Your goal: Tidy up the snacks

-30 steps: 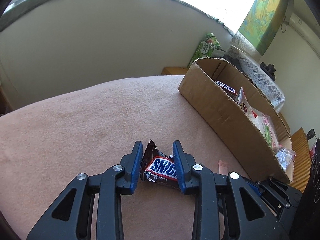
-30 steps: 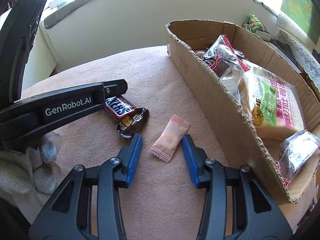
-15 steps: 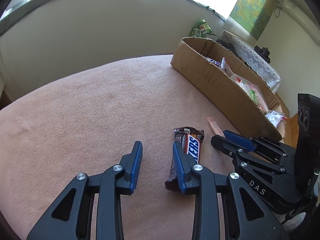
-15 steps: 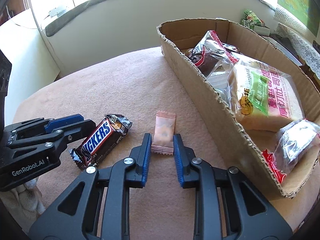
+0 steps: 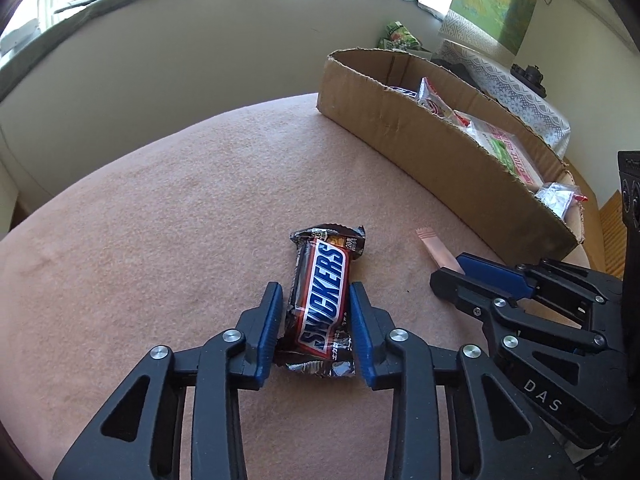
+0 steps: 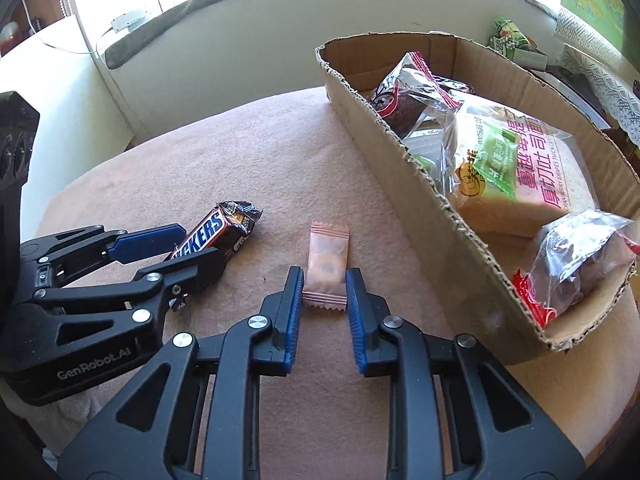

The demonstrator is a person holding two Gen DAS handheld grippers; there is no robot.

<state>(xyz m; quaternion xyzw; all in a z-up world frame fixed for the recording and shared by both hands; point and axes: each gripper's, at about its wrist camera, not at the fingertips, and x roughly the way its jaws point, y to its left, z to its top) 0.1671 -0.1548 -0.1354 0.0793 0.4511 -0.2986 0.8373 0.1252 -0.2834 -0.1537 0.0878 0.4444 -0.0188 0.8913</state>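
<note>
The left gripper (image 5: 316, 300) is closing its jaws around the Snickers bar (image 5: 323, 300), hiding the bar's near end. The right gripper (image 6: 325, 285) is clamping the pink sachet (image 6: 326, 258), whose print is too faint to read. Both snacks are lying on the pink cloth (image 5: 160, 220). The box (image 6: 420, 200) is holding toast (image 6: 516, 176) reading "CRANBERRY GRAPES", partly cut off.

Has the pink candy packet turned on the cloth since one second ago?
Yes. The pink candy packet lay slanted toward the cardboard box; now it points straight ahead between the jaws.
</note>
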